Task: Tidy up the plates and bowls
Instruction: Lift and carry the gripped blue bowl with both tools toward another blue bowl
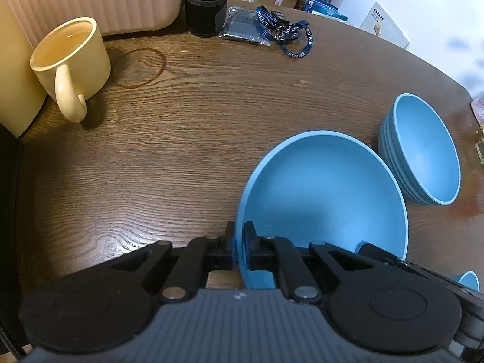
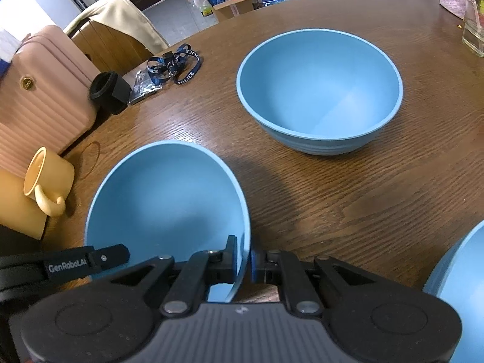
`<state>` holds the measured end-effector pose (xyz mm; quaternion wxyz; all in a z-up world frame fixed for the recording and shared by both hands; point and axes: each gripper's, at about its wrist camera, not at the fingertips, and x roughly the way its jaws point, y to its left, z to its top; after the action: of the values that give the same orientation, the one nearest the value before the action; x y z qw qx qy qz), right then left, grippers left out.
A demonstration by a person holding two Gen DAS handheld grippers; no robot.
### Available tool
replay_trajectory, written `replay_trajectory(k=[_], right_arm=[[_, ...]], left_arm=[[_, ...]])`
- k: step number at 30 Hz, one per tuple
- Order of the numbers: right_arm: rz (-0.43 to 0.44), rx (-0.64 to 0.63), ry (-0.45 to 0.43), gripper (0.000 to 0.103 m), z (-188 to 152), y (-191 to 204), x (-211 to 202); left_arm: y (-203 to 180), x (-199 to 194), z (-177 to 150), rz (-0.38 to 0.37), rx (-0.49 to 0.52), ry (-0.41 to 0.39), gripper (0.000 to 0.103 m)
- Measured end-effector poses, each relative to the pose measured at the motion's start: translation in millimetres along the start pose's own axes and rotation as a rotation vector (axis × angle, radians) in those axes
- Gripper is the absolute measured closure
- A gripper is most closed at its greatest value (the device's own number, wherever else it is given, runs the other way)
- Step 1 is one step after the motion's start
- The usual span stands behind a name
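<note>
A blue bowl (image 1: 326, 190) is held between both grippers above the brown wooden table (image 1: 181, 151). My left gripper (image 1: 239, 251) is shut on its left rim. My right gripper (image 2: 243, 261) is shut on its right rim, and the bowl shows in the right wrist view (image 2: 163, 199) too. A second blue bowl (image 1: 423, 151) stands upright on the table to the far right of the held one; it also shows in the right wrist view (image 2: 320, 90). Part of a third blue dish (image 2: 459, 290) shows at the lower right edge.
A yellow mug (image 1: 72, 60) stands at the left, beside a pink ribbed case (image 2: 39, 99). A black cup sleeve (image 1: 205, 9), a foil packet and a blue lanyard (image 1: 284, 33) lie at the back. A glass container (image 2: 473, 30) stands far right.
</note>
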<state>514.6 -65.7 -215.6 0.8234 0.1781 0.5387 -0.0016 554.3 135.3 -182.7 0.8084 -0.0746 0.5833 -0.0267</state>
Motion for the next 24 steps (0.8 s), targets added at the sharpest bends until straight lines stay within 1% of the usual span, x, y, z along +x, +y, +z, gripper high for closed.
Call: replay_trajectory(k=[13, 24], right_arm=[[0.014, 0.001, -0.048, 0.095, -13, -1, -32], [0.014, 0.004, -0.085, 0.095, -33, 1, -60]], left_arm=[[-1, -28, -12, -0.017, 0.011, -0.04, 0.097], [-1, -54, -31, -0.031, 0.025, -0.071, 0.097]])
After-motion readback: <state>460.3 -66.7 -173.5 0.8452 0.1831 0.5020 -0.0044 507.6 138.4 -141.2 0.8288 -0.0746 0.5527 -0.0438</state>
